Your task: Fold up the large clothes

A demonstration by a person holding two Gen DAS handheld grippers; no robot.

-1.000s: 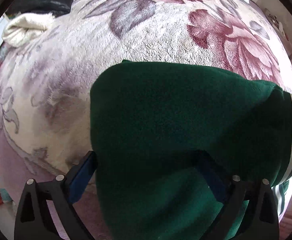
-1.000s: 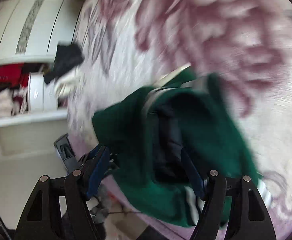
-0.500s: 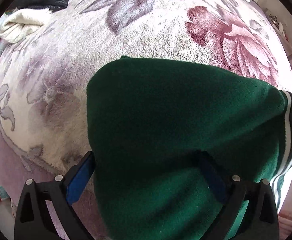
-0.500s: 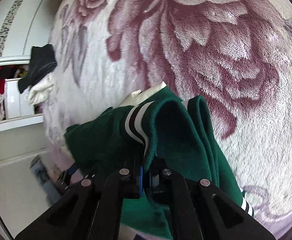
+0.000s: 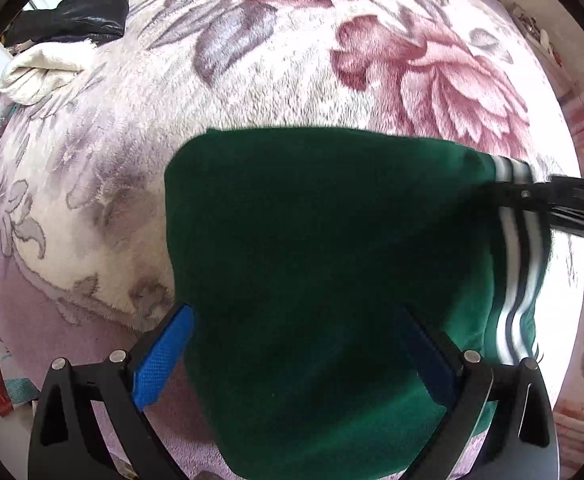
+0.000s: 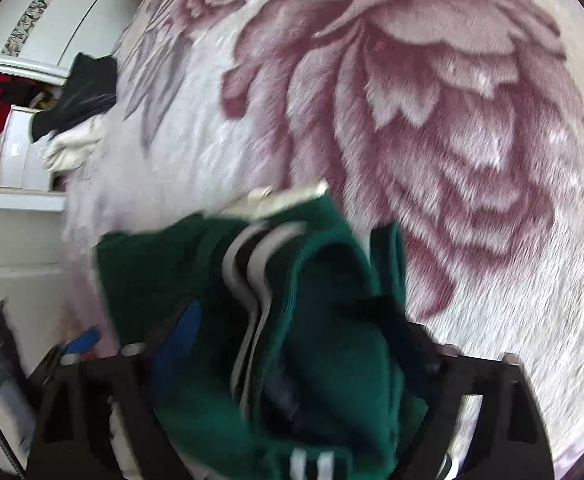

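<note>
Left claw (image 5: 293, 316): jaws wide apart, pointing straight down. The green garment (image 5: 311, 220) hangs between them and runs ahead of the tips; the left pad is bare, the right one is under cloth.

Right claw (image 6: 292, 320): view blurred, but the fingers stand apart with bunched green cloth and the striped hem (image 6: 252, 264) between them. Neither claw looks clamped.

Risks:
- Nothing is pinched, so the fold may slump or slide off when I move.
- Several bunched layers at the right claw: closing there could catch only some, and the fold would come out skewed.

Surface: plush floral blanket (image 5: 252, 80), soft, likely to drag on fleece.

Room: black clothing (image 5: 72, 12) and a cream piece (image 5: 40, 72) far ahead-left of the left claw; a white cabinet (image 6: 52, 20) beyond them.
</note>
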